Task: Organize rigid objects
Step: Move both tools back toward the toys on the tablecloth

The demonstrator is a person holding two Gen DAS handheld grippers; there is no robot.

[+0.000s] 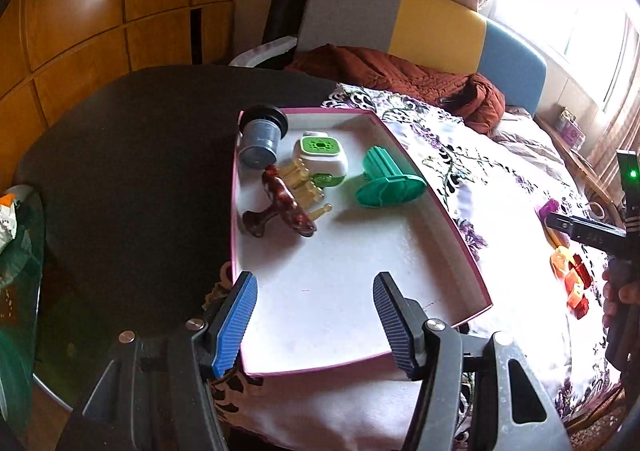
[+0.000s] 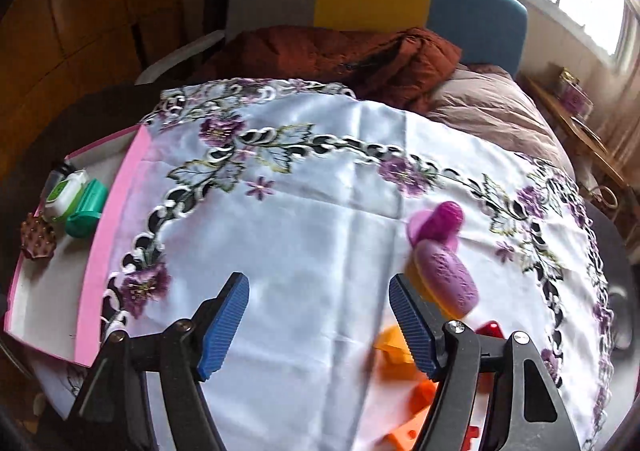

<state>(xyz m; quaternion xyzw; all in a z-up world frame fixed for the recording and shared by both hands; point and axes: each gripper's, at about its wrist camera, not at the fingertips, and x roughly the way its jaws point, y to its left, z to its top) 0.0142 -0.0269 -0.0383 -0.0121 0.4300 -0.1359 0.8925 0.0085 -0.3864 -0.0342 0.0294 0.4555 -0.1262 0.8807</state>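
Where floral tablecloth (image 2: 320,219) covers table | pink tray (image 1: 460,235) | left claw (image 1: 314,321) spread | right claw (image 2: 318,323) spread

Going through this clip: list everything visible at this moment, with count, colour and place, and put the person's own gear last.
tray: one, white inside with pink rim, on the left part of the cloth
grey cup: one, lying in the tray's far corner
green-and-white gadget: one, in the tray's far half
green ribbed piece: one, in the tray, right of the gadget
brown hair clip: one, in the tray, with a yellowish comb-like piece behind it
floral cloth: one, white with purple flowers
purple pieces: two at least, on the cloth at right
orange and red blocks: several, near edge, count unclear
left tool: open, over the tray's near end
right tool: open, over bare cloth
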